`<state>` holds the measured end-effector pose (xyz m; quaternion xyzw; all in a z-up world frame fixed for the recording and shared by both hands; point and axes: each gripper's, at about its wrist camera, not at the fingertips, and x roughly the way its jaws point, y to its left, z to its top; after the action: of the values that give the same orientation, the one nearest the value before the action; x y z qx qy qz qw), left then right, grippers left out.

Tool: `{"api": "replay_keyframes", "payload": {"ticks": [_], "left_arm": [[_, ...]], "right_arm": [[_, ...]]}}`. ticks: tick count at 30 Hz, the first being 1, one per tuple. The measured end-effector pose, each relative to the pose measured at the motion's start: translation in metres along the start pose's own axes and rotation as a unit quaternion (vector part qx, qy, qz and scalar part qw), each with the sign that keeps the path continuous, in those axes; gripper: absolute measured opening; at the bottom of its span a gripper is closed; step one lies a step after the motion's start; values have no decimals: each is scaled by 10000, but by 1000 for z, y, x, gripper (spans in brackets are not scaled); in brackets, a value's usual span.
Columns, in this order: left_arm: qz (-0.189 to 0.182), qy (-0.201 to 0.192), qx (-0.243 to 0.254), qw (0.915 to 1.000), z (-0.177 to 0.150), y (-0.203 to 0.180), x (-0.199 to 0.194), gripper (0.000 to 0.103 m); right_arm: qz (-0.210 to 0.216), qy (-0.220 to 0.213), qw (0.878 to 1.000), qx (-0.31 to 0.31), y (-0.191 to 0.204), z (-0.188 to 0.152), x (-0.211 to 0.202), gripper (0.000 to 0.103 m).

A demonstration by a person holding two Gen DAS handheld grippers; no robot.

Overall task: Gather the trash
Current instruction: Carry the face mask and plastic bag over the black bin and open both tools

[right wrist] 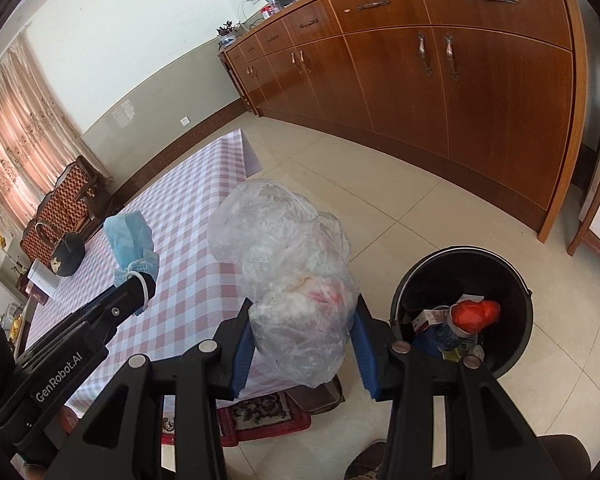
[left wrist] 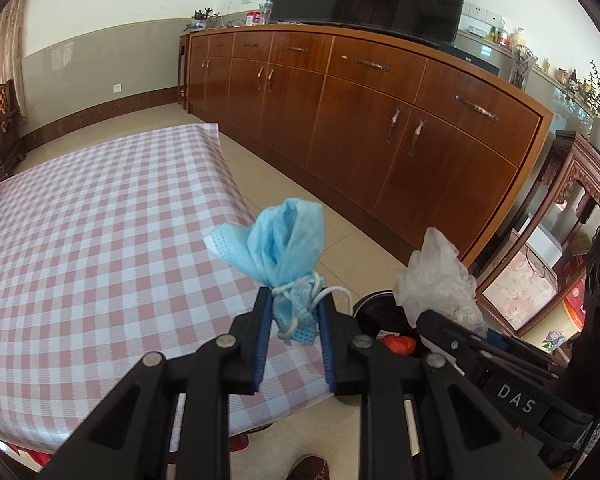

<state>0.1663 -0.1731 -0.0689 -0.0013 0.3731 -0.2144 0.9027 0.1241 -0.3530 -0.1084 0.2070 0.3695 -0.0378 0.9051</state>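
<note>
Left wrist view: our left gripper (left wrist: 293, 307) clamps crumpled blue face mask (left wrist: 284, 240) over checkered tablecloth (left wrist: 100, 232) edge.

Right wrist view: our right gripper (right wrist: 303, 334) squeezes clear plastic bag (right wrist: 292, 272) beside black trash bin (right wrist: 512, 280), which holds red wad (right wrist: 476, 314) and cartons.

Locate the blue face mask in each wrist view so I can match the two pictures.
Left wrist view: blue face mask at centre, pinched in the left tongs.
Right wrist view: left of centre, above the checked tablecloth.
Shared landmark: the wooden sideboard along the wall.
</note>
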Motion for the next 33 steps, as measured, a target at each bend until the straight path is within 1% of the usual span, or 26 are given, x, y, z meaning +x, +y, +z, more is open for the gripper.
{"api": "replay_keyframes", "payload": {"ticks": [8,16,26,33], "left_arm": [[-220,216,249,9992,-8,-36,17,24],[-351,442,452,9974,-16,-63,36,24],[-407,735,669,9942,-27,-95,66,24],[-420,982,777,9912,-35,-112,86,24]], "right_arm": [[-259,-34,9988,409,-46,-1,-7,46],[-473,9,9960,754,-86,-5,-9,46],[-690,112,9898,1243,-134,-11,-6,46],[-799,247,9847,1527,-158,-14,0,46]]}}
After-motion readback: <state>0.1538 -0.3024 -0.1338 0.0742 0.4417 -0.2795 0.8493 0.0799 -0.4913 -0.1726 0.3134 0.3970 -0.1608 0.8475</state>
